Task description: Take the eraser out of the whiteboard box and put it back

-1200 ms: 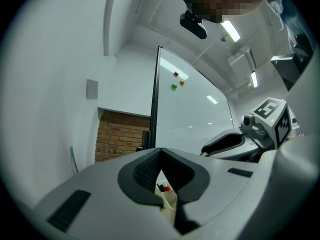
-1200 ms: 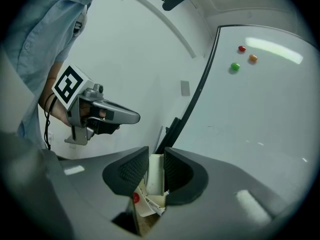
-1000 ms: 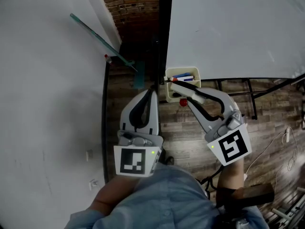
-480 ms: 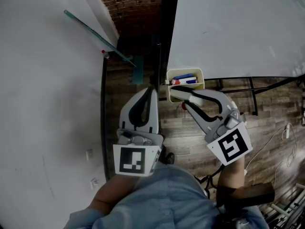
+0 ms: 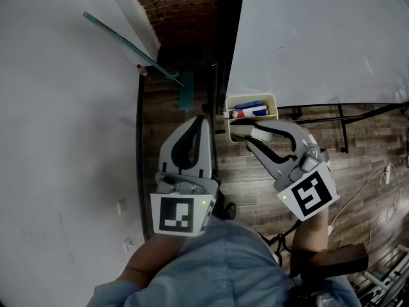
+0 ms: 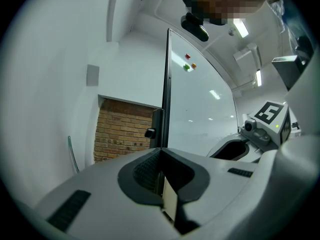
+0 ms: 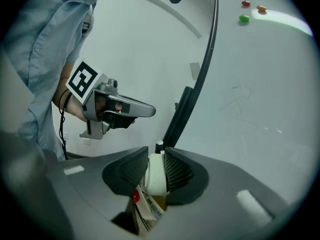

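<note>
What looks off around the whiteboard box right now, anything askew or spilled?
Nothing stands out. The right gripper is clamped on the white eraser at the whiteboard box. The markers lie inside the box and none have spilled. The left gripper is shut and empty, off to the box's left.

Markers (image 5: 250,109) in box (image 5: 252,96) on whiteboard (image 5: 319,37)

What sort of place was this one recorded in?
Probably an office or meeting room: a large whiteboard on a black frame, a cream box of markers at its lower corner, wood-plank flooring, and a brick wall beyond.
</note>
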`<state>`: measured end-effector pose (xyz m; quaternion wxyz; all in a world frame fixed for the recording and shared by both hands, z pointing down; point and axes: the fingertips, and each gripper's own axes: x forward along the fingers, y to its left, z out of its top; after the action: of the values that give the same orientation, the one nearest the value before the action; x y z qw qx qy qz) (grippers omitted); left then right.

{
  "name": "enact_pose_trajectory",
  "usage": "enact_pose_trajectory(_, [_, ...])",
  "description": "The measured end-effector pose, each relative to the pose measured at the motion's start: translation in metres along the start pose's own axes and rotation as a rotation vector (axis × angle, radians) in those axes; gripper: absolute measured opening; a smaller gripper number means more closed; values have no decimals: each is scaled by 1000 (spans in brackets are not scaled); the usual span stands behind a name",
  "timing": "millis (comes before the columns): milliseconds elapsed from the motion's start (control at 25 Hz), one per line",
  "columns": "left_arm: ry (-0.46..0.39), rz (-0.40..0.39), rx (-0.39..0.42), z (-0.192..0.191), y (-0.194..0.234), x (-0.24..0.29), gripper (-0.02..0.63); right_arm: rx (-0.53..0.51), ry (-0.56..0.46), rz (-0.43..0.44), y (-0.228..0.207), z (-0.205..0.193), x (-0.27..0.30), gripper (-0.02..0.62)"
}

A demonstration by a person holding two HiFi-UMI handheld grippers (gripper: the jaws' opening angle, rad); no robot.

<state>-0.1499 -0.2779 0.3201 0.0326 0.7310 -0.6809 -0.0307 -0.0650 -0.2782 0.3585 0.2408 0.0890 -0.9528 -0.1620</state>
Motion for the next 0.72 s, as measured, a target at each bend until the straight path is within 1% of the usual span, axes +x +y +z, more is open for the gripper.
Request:
enact_pose_trajectory(320, [7,2,6,-1,2,5,3,-4,16,27,1,-5,5,103])
enact_pose_trajectory(720, [0,4,21,3,-3,5,3,-3,9,8,0,-6,6,118])
